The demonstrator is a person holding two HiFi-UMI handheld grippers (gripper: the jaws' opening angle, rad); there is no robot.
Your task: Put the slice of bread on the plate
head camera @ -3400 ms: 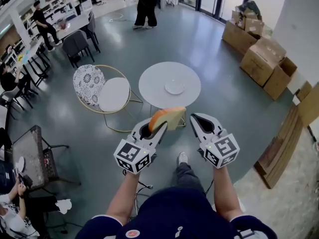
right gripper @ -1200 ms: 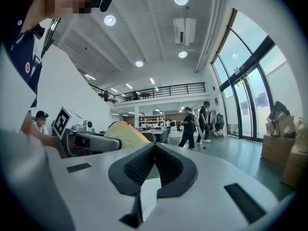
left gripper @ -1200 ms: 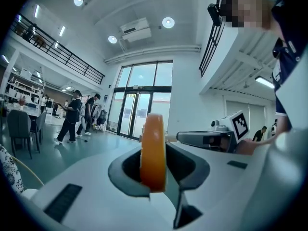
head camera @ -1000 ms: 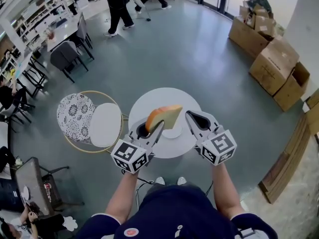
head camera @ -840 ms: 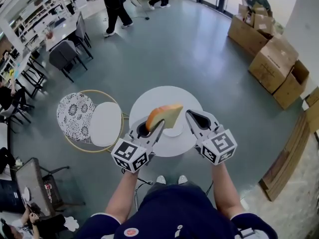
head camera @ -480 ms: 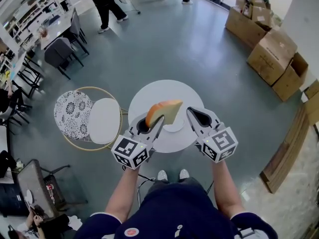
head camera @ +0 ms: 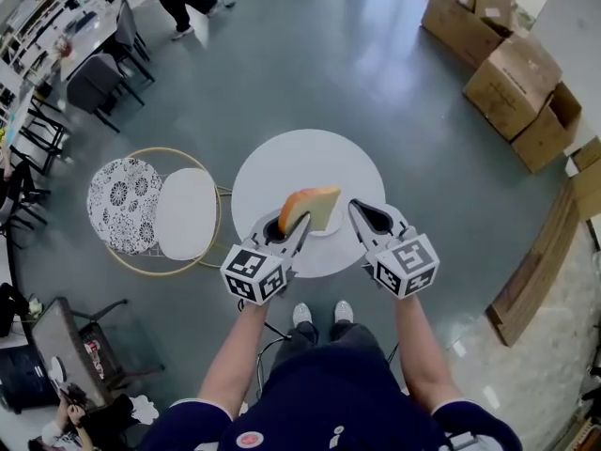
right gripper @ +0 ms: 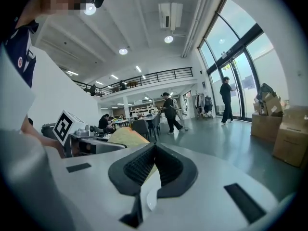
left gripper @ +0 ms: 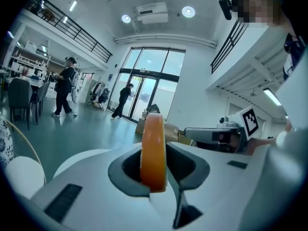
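A slice of bread (head camera: 310, 207) with an orange crust stands on edge in my left gripper (head camera: 286, 225), which is shut on it. In the left gripper view the crust (left gripper: 153, 143) fills the gap between the pads of that gripper (left gripper: 154, 174). The slice hangs over the near side of a round white table (head camera: 282, 172). A small white plate (head camera: 329, 229) lies there, mostly hidden behind the bread. My right gripper (head camera: 361, 210) is level with the left, just right of the bread and apart from it. Its pads (right gripper: 161, 170) meet with nothing between them.
A wire chair (head camera: 186, 212) with a round white seat and a patterned back stands left of the table. Cardboard boxes (head camera: 512, 83) are stacked at the upper right, and wooden boards (head camera: 535, 271) lean at the right. Desks and chairs (head camera: 89, 73) fill the upper left. The person's shoes (head camera: 319, 313) are under the table's near edge.
Both grippers have sunk toward the table, the bread still in the left one. The table now lies right under them, and people at the back have walked on.
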